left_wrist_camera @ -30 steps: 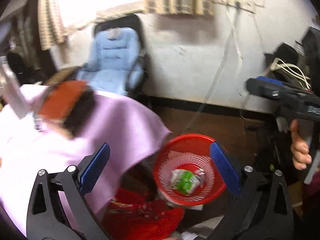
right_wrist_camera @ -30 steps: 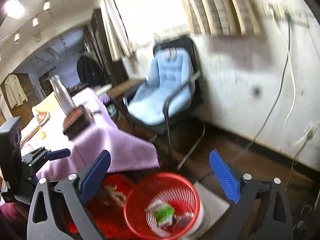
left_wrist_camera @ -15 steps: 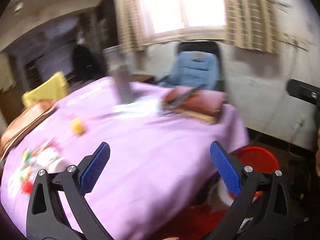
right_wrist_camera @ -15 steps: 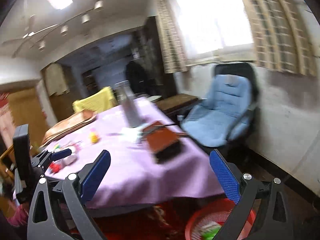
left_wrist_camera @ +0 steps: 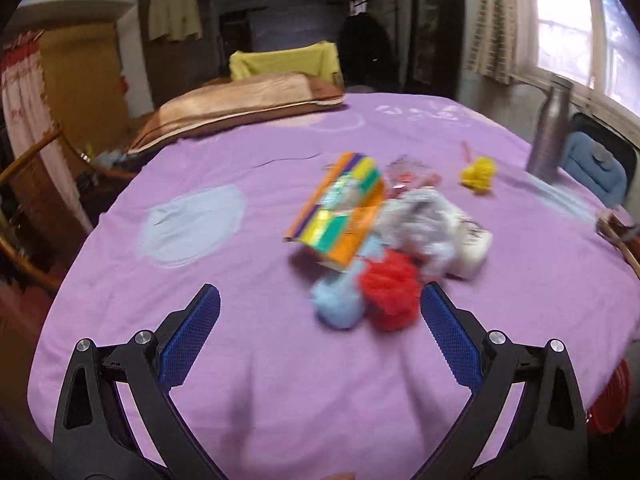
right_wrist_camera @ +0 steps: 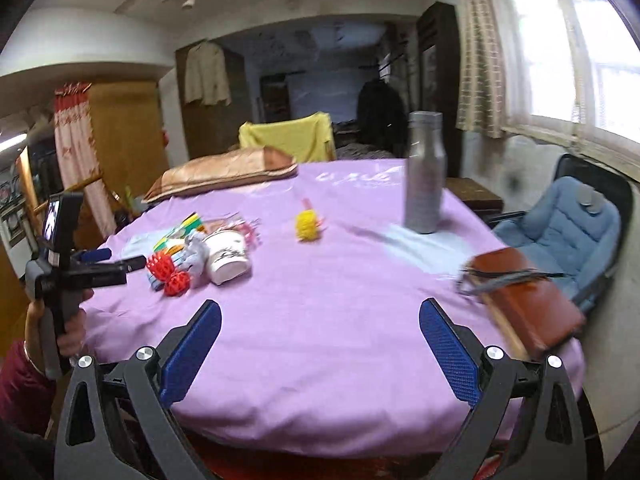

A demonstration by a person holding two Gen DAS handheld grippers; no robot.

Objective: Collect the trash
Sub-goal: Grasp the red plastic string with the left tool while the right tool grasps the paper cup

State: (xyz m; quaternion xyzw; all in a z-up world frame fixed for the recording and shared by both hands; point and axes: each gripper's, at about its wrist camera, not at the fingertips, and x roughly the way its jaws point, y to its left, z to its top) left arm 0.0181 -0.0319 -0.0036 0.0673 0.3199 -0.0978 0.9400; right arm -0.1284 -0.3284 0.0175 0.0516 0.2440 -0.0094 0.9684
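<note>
Both grippers: my left gripper (left_wrist_camera: 320,316) and right gripper (right_wrist_camera: 320,328) spread wide, holding nothing.
Trash: red ball (left_wrist_camera: 390,294), blue ball (left_wrist_camera: 336,308), colourful wrapper (left_wrist_camera: 340,212) clustered on purple tablecloth (left_wrist_camera: 240,264).

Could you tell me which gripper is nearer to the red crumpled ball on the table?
Left. The left gripper hovers just short of the red crumpled ball; the right gripper sits farther back, off to its right.

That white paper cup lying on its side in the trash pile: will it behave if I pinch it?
The white paper cup looks thin-walled, so it will probably crush rather than resist. Lying on its side on the purple cloth, it may roll if nudged. It looks empty, so likely light.
</note>
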